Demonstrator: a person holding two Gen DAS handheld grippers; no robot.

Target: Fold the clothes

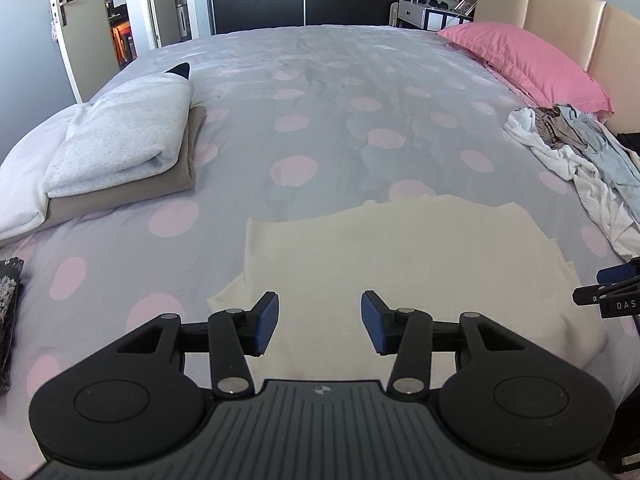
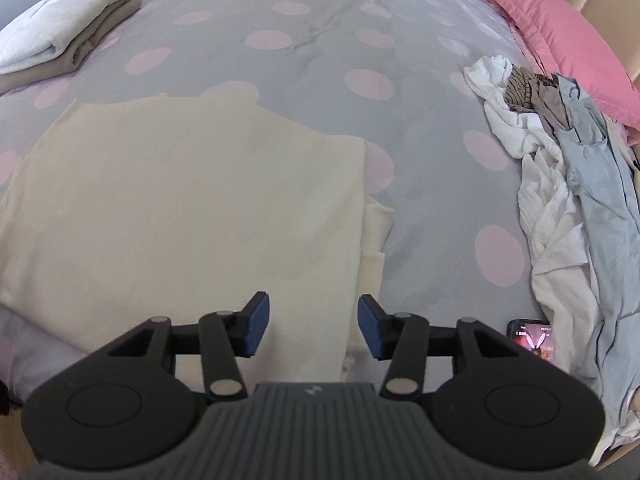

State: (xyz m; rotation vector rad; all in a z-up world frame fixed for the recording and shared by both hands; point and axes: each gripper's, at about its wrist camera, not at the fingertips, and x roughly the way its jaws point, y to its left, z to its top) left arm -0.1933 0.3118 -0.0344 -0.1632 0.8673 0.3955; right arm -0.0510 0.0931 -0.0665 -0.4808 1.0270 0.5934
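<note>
A cream garment [image 1: 400, 264] lies flat and partly folded on the grey spotted bed [image 1: 320, 112]. My left gripper [image 1: 319, 326] hovers open over its near left part, with nothing between the blue pads. My right gripper [image 2: 312, 328] is open over the cream garment [image 2: 192, 200] near its right folded edge, where a lower layer sticks out. The right gripper's tip [image 1: 608, 292] shows at the right edge of the left wrist view. A heap of unfolded white, light blue and brown clothes [image 2: 560, 184] lies to the right.
A stack of folded clothes [image 1: 120, 152], white on taupe, sits at the left of the bed. A pink pillow [image 1: 528, 64] lies against the beige headboard. A phone [image 2: 534, 340] with a lit screen rests near the heap. A dark patterned cloth [image 1: 8, 312] lies at the left edge.
</note>
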